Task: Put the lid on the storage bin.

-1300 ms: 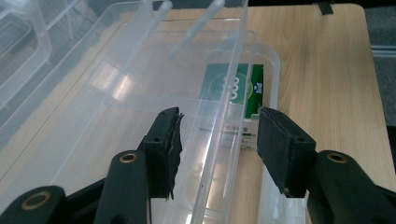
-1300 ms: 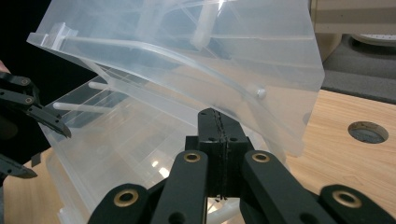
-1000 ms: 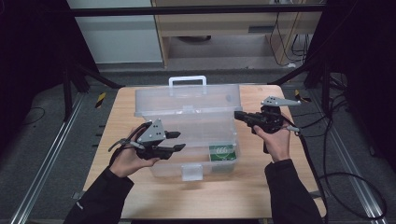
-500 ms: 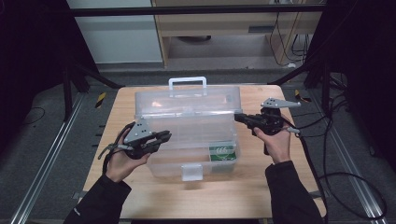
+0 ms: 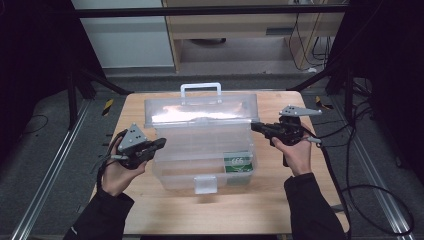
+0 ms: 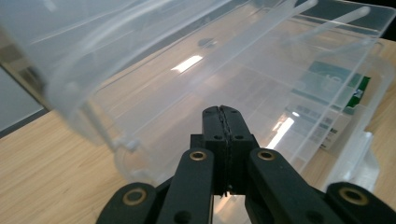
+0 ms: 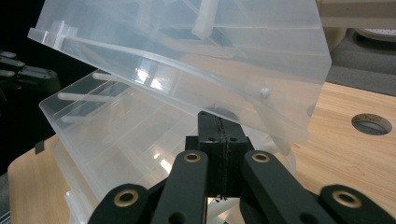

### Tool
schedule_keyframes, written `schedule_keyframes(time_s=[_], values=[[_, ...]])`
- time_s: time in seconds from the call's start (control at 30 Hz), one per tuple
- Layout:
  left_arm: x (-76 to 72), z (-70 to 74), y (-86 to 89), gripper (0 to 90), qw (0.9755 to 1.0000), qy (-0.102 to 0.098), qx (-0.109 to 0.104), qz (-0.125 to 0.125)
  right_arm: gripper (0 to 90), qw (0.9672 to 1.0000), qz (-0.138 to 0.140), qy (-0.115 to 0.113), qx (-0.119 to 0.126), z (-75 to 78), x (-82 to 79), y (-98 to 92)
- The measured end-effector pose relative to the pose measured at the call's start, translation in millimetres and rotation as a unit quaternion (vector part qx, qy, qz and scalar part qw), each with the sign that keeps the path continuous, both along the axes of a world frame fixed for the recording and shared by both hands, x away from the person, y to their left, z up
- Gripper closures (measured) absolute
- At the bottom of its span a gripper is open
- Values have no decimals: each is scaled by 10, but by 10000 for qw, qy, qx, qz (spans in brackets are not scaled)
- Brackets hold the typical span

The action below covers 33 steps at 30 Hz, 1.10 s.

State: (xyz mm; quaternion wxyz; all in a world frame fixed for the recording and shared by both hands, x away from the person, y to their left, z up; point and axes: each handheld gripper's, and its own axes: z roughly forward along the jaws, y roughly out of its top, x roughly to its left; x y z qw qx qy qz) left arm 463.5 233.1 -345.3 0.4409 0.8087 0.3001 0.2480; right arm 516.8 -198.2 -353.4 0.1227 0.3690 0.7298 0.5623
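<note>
Left hand-held gripper [image 5: 159, 144]: jaws pressed together on nothing, raised off the counter [image 5: 165, 220], tips at the left end of the clear plastic box [image 5: 205, 150].
Right hand-held gripper [image 5: 256, 127]: jaws together, empty, level, tips at the box's right end under the lid's edge.
Box: between both grippers on the counter; lid [image 5: 200, 111] tilted up, partly open.
Green-labelled packet [image 5: 237, 162]: inside, nearer the right gripper.

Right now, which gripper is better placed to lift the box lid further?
Right, probably. The right gripper, shut, sits at the edge of the raised lid, its tips just under it in its own view. The left gripper, also shut, is lower, beside the box wall.
</note>
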Motion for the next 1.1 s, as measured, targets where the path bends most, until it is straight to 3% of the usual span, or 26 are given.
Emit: schedule_keyframes(time_s=[0.2, 0.47, 0.63, 0.73, 0.93, 1.1], values=[[31, -11, 119, 895, 9995, 57, -65, 299, 900, 10000, 14, 17, -3, -11, -12, -4], [63, -26, 217, 895, 9986, 80, -66, 521, 900, 9999, 58, 104, -114, -54, -81, -8], [58, -56, 236, 895, 9985, 150, -86, 516, 900, 9994, 75, 133, -311, -89, -174, -10], [29, -114, 251, 895, 9987, 217, 25, 468, 900, 9990, 82, 140, -416, -104, -222, -24], [-19, -236, 310, 894, 9982, 385, 171, 416, 898, 9980, 92, 209, -582, -216, -332, -53], [-36, -345, 368, 889, 9980, 471, 146, 398, 889, 9963, 93, 300, -802, -311, -396, -70]])
